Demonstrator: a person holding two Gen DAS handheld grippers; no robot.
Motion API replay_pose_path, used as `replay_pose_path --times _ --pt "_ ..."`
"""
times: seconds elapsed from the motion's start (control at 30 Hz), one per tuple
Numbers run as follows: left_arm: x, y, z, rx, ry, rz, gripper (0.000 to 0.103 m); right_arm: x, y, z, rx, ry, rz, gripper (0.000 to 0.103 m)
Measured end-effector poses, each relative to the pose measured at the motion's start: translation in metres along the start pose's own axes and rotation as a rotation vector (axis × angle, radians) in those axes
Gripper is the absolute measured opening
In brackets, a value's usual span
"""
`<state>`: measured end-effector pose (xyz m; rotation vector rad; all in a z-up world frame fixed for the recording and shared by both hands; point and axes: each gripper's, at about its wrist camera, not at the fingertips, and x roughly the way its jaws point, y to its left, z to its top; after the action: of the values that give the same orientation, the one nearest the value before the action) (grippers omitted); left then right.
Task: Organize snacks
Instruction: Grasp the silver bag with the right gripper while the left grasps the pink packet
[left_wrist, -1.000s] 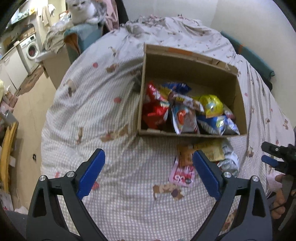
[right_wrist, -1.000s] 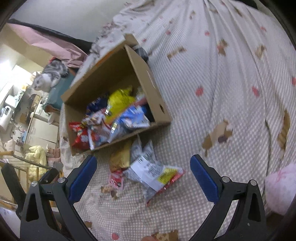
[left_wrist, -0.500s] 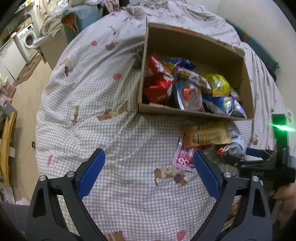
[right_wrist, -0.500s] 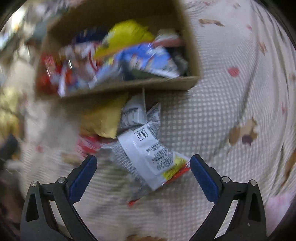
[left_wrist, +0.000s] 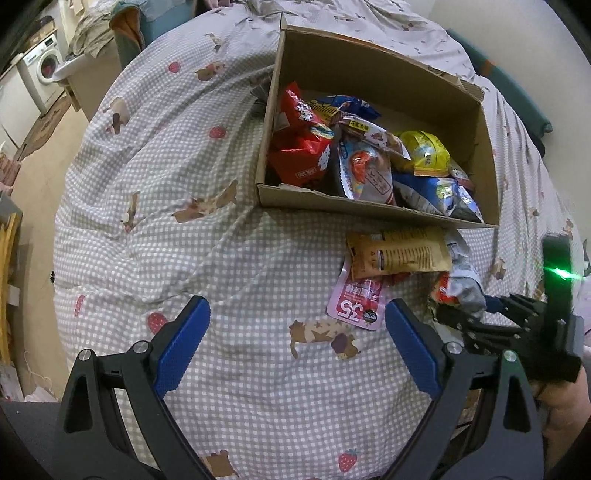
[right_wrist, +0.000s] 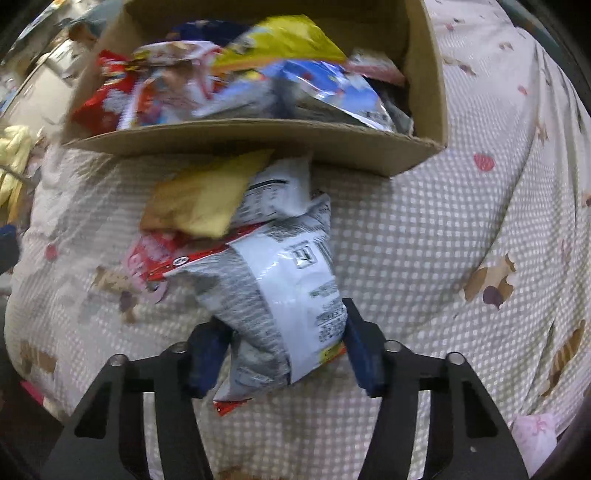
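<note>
Your right gripper (right_wrist: 284, 354) has the white bag (right_wrist: 284, 295) between its jaws, and they are closing — the blue pads (right_wrist: 360, 354) sit against the bag's lower end on both sides, crinkling it. You've come in at the end farthest from the box (right_wrist: 258, 138), probably because that end lies free on the bed (right_wrist: 424, 258) while the upper end is tucked under the tan pouch (right_wrist: 203, 201) and against the box wall.

Your left gripper (left_wrist: 295, 354) hangs over bare quilt with jaws wide apart and nothing between them, likely kept back so the right has room.

The snacks left to sort lie in a small heap just outside the box's near wall: tan pouch on top, a pink packet (left_wrist: 360, 301) under it, the white bag to their right. The box already holds a mixed pile.

The right wrist view shows the grip itself, though blurred. The left view gives only the right gripper's side and the bag's crumpled edge, but shows the pink packet and the box contents sharply.
</note>
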<state>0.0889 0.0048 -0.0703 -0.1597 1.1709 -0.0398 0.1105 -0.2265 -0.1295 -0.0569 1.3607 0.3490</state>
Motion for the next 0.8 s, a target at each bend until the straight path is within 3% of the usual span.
replay_pose_path --times 0.17,0.3,0.6,0.7,0.8 --pt "0.012 0.004 -0.003 -0.005 0.044 0.026 0.094 -0.032 -0.001 -0.027 0.014 -0.018 0.084 0.054" --pt "0.032 -0.001 -0.007 -0.002 0.112 0.017 0.094 -0.052 -0.030 -0.041 0.170 -0.083 0.135 0.054" --pt "0.080 -0.065 -0.009 0.237 0.175 -0.028 0.094 -0.060 -0.060 -0.047 0.314 -0.140 0.172 0.054" --pt "0.094 -0.079 -0.005 0.270 0.185 -0.037 0.093 -0.062 -0.057 -0.042 0.315 -0.142 0.179 0.054" --pt "0.108 -0.087 -0.002 0.293 0.175 -0.001 0.089 -0.063 -0.059 -0.045 0.311 -0.137 0.180 0.054"
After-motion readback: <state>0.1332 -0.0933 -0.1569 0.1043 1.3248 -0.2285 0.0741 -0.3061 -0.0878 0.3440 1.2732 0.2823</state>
